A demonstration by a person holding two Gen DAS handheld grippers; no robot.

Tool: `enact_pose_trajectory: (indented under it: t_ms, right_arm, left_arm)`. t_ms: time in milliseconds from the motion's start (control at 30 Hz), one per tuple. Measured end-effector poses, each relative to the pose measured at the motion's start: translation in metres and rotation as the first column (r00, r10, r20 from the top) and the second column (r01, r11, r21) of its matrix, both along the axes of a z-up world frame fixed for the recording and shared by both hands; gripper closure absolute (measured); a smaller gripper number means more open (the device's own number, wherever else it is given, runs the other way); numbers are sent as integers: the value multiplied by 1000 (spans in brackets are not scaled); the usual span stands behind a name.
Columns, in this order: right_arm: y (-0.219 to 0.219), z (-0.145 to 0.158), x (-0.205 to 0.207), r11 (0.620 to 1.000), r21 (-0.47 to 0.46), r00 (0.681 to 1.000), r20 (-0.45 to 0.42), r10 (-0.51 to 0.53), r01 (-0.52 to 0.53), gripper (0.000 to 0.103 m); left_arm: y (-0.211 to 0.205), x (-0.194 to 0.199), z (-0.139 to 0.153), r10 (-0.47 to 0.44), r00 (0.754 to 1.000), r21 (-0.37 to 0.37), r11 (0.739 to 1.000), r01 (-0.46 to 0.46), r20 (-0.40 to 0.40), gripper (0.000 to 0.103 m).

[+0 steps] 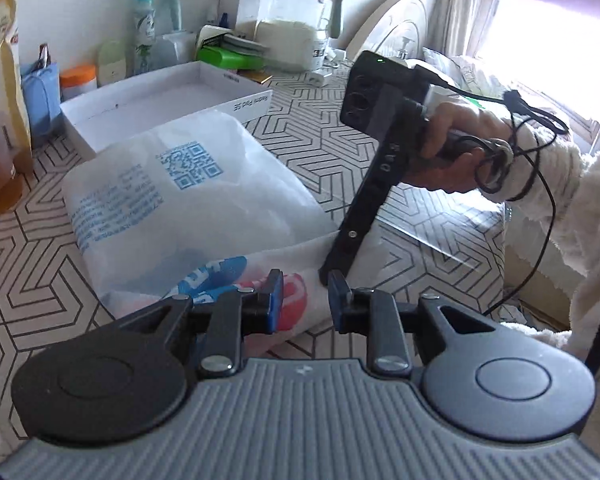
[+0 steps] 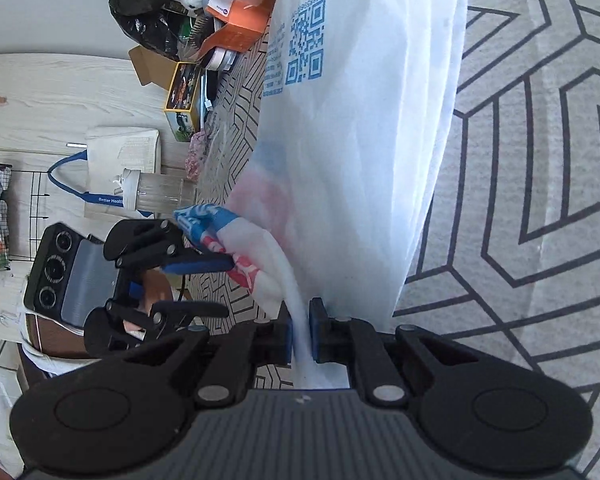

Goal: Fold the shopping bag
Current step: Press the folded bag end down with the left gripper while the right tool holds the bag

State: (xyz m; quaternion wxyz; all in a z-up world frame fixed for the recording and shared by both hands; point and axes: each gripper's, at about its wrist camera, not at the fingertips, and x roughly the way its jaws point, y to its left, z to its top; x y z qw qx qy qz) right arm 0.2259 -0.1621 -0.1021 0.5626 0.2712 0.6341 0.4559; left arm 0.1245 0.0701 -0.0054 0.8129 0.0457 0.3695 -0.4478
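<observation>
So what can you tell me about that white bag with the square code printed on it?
The shopping bag is thin, white, half see-through plastic with a blue QR code, blue small print and a red-and-blue logo at its crumpled end. It lies partly folded on the patterned tabletop. The right claw is shut on a white strip of it. The left claw is at the logo end, open.

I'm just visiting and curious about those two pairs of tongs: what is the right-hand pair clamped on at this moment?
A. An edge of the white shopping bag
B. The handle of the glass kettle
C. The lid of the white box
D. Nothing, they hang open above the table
A: in the right wrist view the right tongs are closed on a thin white edge of the shopping bag, whose cloth runs between the blue pads.
</observation>
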Motion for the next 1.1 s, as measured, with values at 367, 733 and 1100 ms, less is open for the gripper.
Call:
enact_pose_trajectory:
  t_ms: [367,733,1100]
  right_arm:
    - [-24,84,-70,989,-78,688,725,-29,125,69]
    - [57,73,-169,890,-454,71,887,456,-42,75]
    - [60,49,-129,946,-319,263,910,322,-55,78]
  left_arm:
    - [24,44,-42,104,958,-104,985,-136,-268,92]
    - [26,51,-51,121,932,-131,976,-175,-342,96]
    - [38,60,-58,102,922,-179,968,-179,-372,100]
